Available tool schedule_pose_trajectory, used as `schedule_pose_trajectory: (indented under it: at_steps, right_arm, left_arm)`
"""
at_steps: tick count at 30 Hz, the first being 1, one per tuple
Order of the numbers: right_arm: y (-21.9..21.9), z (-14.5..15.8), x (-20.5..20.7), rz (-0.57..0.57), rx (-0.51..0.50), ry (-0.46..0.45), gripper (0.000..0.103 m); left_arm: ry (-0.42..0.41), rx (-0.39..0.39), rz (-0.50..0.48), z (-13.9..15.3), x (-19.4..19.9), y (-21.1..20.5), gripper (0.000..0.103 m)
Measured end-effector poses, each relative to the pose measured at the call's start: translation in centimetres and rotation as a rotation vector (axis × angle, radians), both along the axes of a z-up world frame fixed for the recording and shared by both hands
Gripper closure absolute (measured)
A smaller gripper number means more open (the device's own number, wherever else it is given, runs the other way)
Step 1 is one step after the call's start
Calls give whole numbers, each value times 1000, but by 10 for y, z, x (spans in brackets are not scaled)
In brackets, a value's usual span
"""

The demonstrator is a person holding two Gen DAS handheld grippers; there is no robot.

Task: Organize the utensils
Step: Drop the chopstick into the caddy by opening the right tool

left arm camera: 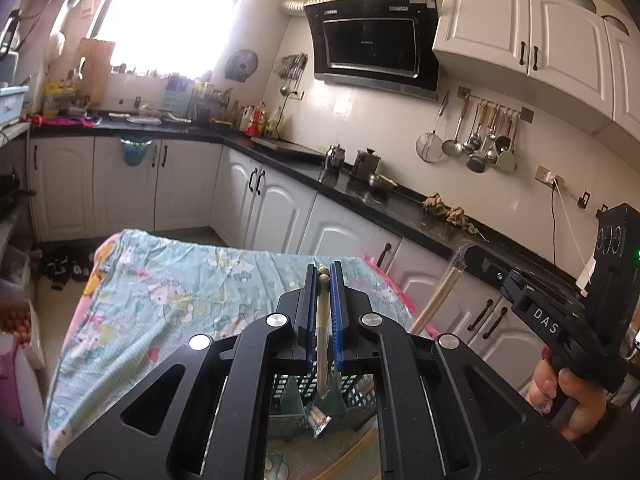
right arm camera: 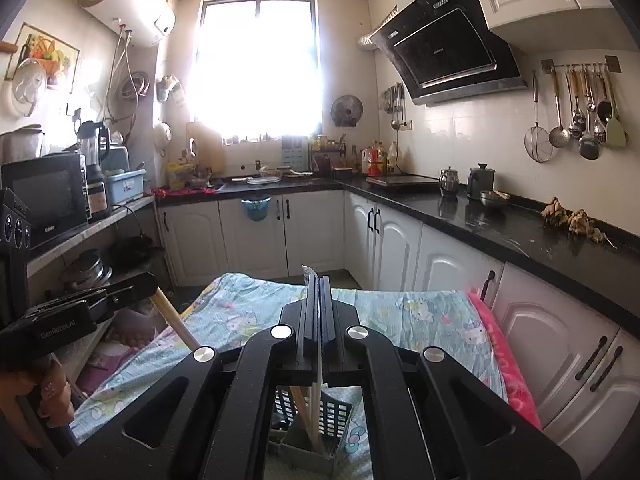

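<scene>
I have a pair of chopsticks (left arm camera: 322, 320) pinched in my left claw (left arm camera: 323, 276), the jaws nearly together on the two thin sticks. Their rounded top ends show just past the claw tips, and the rest hangs down behind the claw towards a dark slotted basket (left arm camera: 304, 390) on the near part of the cloth-covered bench (left arm camera: 168, 280). Something foil-wrapped (left arm camera: 320, 420) sits in that basket; I cannot tell what it is.

My right claw (right arm camera: 318, 280) is closed on a pale, flat-looking stick (right arm camera: 318, 392), with a scrap of clear wrapper (right arm camera: 308, 270) poking out above the tips. That stick also drops into the basket (right arm camera: 336, 412), beside a tan stick (right arm camera: 300, 404) leaning there.

I judge these sticks light, stiff and smooth, so they could pivot or slide in a narrow pinch. Holding near the top end, as now, lets the long end hang free for dropping in, though it can swing. The wrapped one may be slicker under the pads.

From the left view the right claw (left arm camera: 460, 258) shows to the right, gripping its stick (left arm camera: 436, 300).
</scene>
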State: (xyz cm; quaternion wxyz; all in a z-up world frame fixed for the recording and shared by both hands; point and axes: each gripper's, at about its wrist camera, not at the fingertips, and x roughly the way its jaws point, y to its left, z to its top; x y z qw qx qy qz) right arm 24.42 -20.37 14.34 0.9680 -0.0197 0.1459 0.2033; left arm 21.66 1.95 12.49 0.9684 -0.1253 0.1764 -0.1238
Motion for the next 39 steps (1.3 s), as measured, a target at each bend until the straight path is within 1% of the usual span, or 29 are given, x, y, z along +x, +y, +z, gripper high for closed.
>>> schedule_pose_trajectory:
  at_steps: [6,12,13,15,16,17,20,21,23,24,26,32,37,39]
  right_arm:
    - [3,-15,3,-14,-23,21,102]
    - [5,-32,7,-20,-35,70,101]
    - [5,-34,7,-21,-37,79,101]
    - [3,-40,7,-20,-35,96,95]
    - [2,-42,6,-22,-32,101,88]
    - [1,-44,5,-24,-30,109,83]
    - [-3,-48,0,-24,-31,117,77]
    - [-4,-49,-2,-27,-32,118,76]
    - [-7,-50,-7,-29,-30,116,70]
    - [-8,-50,-9,-29,-29,116,68]
    - [-10,-50,-15,-32,-27,113,62]
    - [-14,-50,-33,-36,-31,106,50]
    - [-16,-49,-47,-33,-30,100,44]
    - [-17,-49,-52,-31,-30,97,42]
  left_arm:
    - [27,0,-14,-14,4,-6,100]
    - [61,1,-25,-27,8,-9,100]
    - [66,1,-25,-29,8,-8,99]
    - [76,1,-22,-32,7,-7,97]
    - [80,-2,-22,-34,7,-5,92]
    - [83,-6,-22,-34,6,-4,83]
    - [80,-15,-19,-35,1,0,69]
    - [74,-19,-15,-34,-2,2,67]
    - [61,-25,-10,-32,-8,5,54]
    - [53,-28,-6,-30,-11,7,52]
    - [34,-38,0,-26,-19,11,38]
    - [-5,-67,8,-16,-40,20,19]
    - [-13,-78,13,-15,-55,23,12]
    - [-12,-80,17,-16,-59,25,11]
